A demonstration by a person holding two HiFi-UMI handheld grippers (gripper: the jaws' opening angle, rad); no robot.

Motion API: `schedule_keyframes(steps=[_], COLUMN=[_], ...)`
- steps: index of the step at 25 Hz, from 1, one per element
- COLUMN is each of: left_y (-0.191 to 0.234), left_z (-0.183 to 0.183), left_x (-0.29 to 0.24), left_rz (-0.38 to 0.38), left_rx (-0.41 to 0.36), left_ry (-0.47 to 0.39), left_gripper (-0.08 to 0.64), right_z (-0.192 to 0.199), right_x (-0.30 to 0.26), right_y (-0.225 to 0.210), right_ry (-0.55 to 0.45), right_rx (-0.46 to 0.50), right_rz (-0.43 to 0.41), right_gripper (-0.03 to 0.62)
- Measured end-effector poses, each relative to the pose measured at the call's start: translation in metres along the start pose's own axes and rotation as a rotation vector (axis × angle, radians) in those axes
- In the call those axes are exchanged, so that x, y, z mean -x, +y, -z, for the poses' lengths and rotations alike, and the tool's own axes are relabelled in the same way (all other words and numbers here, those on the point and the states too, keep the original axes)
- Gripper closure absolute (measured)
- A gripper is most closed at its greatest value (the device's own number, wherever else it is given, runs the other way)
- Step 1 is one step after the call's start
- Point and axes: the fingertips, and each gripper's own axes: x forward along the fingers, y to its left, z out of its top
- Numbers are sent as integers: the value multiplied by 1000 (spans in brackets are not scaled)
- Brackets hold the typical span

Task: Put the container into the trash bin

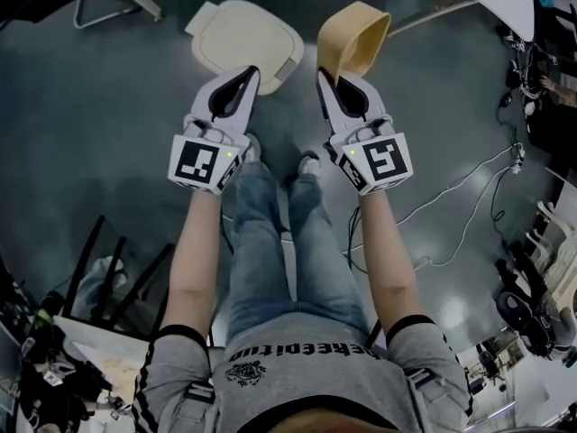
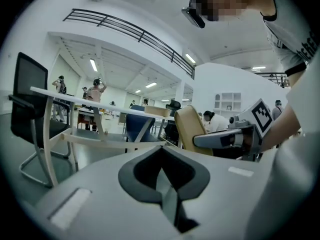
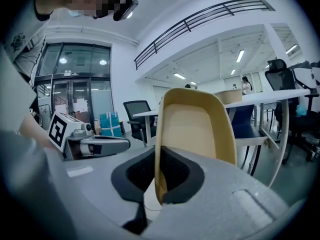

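Observation:
My right gripper is shut on the rim of a tan, shallow container, which stands on edge above the jaws. In the right gripper view the container rises straight from the pinched jaws of the right gripper. My left gripper is held level beside it, shut with nothing between its jaws. The left gripper view shows the left gripper closed and, to the right, the container with the right gripper. No trash bin that I can name is in view.
A cream rounded-square object lies on the grey floor just ahead of the left gripper. White desks and office chairs stand around. Cables trail on the floor at the right. People stand far off.

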Motion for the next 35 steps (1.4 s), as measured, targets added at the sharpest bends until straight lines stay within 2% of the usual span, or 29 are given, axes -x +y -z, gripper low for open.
schedule_keyframes(steps=[8,13,20,27,35], left_y=[-6,-9,-9,-3,13], left_z=[74,114,148,183,222], left_x=[-15,-23,-47,-74,-93], left_rz=[-112,-141,-176,-246,-320], left_rx=[-17,26,40,83,96], left_ry=[70,96,135,199,340], left_gripper=[557,557,558,561,561], right_z=[37,54,70,79,78], right_x=[0,2,10,17,25], right_y=[-6,-14,-33,-51,-60], right_ry=[15,23,41,54,57], right_rx=[-7,13,22,17,15], right_rz=[-59,-71,-73,-87,-104], right_gripper=[588,588,588,588,586])
